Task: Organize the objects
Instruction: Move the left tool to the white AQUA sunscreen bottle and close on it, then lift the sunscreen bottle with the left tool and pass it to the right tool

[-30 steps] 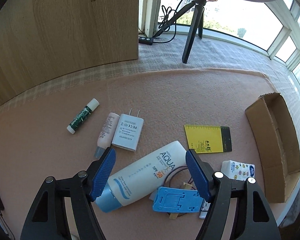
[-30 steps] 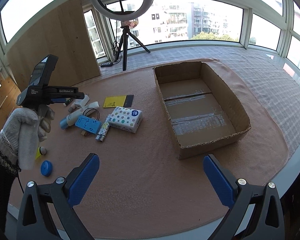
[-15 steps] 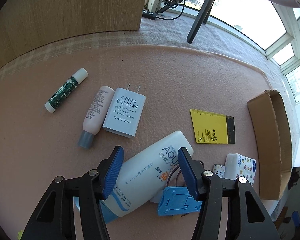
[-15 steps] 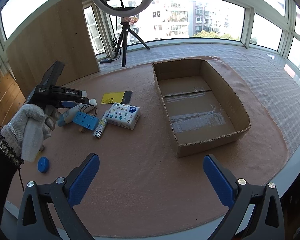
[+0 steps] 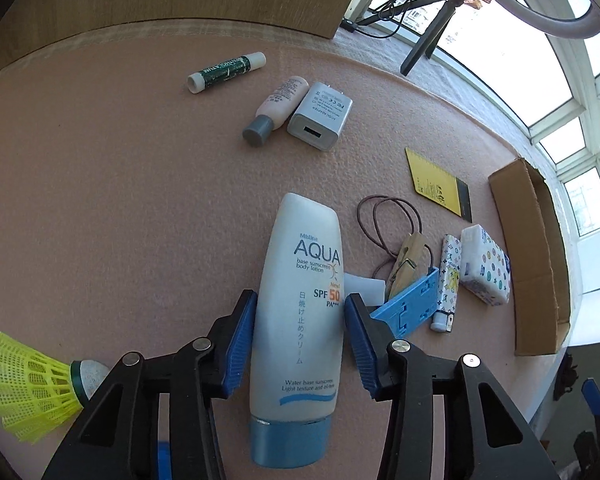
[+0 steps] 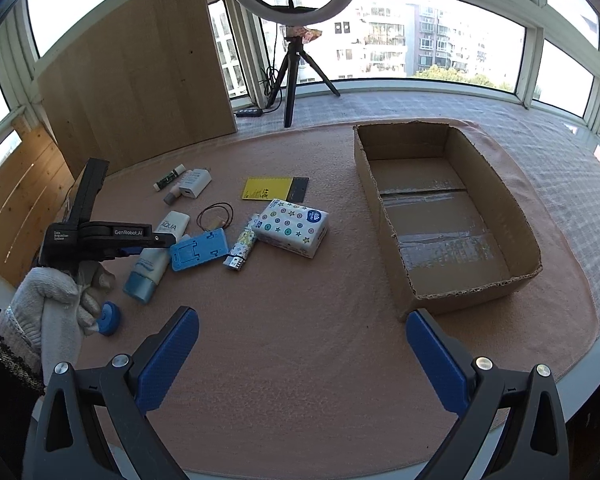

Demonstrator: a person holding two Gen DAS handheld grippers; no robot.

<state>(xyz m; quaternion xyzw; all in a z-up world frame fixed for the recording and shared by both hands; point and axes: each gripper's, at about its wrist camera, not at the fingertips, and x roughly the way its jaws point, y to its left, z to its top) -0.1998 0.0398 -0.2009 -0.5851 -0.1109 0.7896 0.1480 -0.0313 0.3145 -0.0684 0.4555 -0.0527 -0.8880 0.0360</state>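
Observation:
A white sunscreen tube with a blue cap lies on the pink mat, cap towards the camera. My left gripper straddles its middle. The jaws are closing, and both blue pads touch the tube's sides. In the right wrist view a gloved hand holds the left gripper over the tube. My right gripper stands wide open above the mat's near part, with nothing between its fingers. The open cardboard box sits at the right and holds nothing.
Around the tube lie a lip balm, small pink tube, white charger, yellow notepad, hair ties, clothespin, blue stand, lighter, tissue pack and yellow shuttlecock. A blue cap lies near the glove.
My left gripper has come down and rolled until it lines up with the sunscreen tube, and its jaws have narrowed onto the tube's sides. The right gripper shifted slightly and stays open.

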